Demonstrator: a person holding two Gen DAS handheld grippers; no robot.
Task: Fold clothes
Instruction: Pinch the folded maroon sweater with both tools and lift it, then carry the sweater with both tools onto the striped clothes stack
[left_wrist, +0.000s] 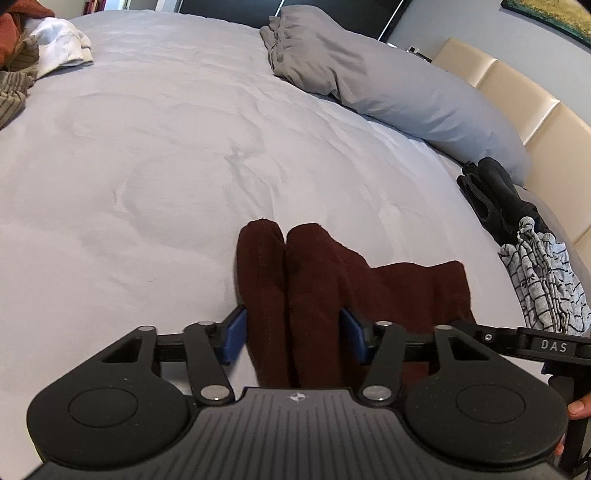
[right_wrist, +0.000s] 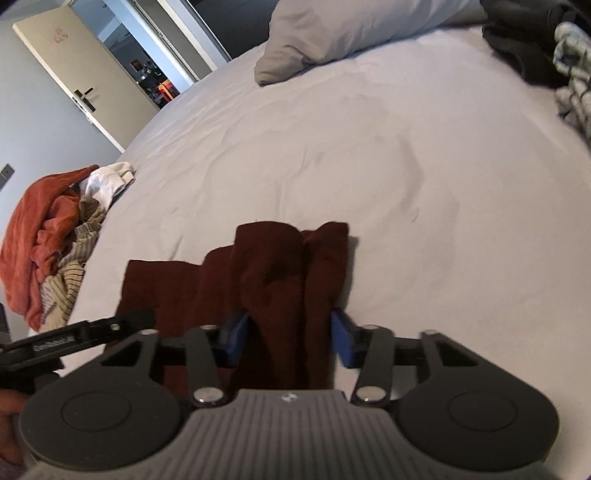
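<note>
A dark maroon fleece garment (left_wrist: 332, 280) lies bunched on the near part of the pale grey bed (left_wrist: 155, 177). The left claw (left_wrist: 293, 334) and right claw (right_wrist: 291, 332) each pinch a gathered fold of it.

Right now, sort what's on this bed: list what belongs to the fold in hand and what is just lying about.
In the job:
- maroon garment, bunched between both grippers' pads
- left gripper
- right gripper

Lying about:
- grey pillow
- black clothing
- grey patterned cloth
- orange garment
- striped garment
- white garment
</note>
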